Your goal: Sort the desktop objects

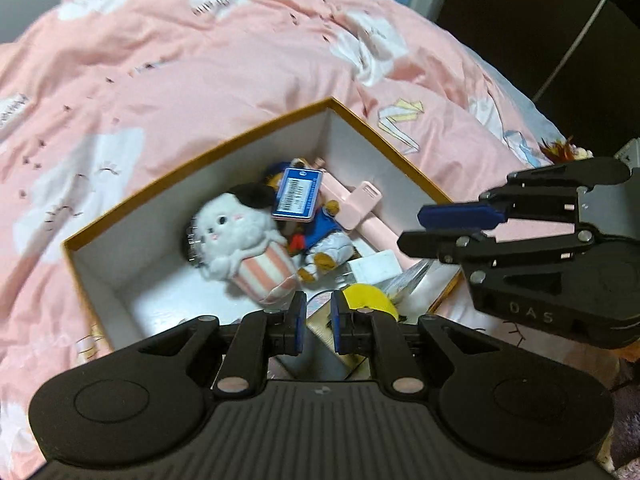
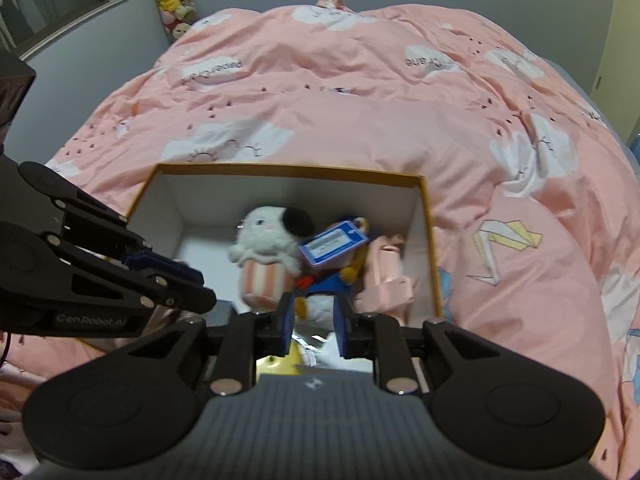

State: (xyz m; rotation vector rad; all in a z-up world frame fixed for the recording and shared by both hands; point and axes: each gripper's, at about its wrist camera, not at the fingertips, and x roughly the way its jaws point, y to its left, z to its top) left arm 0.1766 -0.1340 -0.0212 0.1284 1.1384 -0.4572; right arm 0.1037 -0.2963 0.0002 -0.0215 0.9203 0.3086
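We see an orange-rimmed white box (image 2: 430, 216) holding a fluffy white plush (image 2: 266, 242) in a striped cup; our left gripper (image 1: 318, 316) and right gripper (image 2: 312, 314) hover released, grasping nothing.

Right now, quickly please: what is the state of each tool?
Left tool: open with a narrow gap, holding nothing.
Right tool: open, holding nothing.

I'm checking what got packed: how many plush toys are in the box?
2. A white plush in a striped cup lies mid-box; a duck plush in blue lies beside it, under a blue tag. Others may be hidden.
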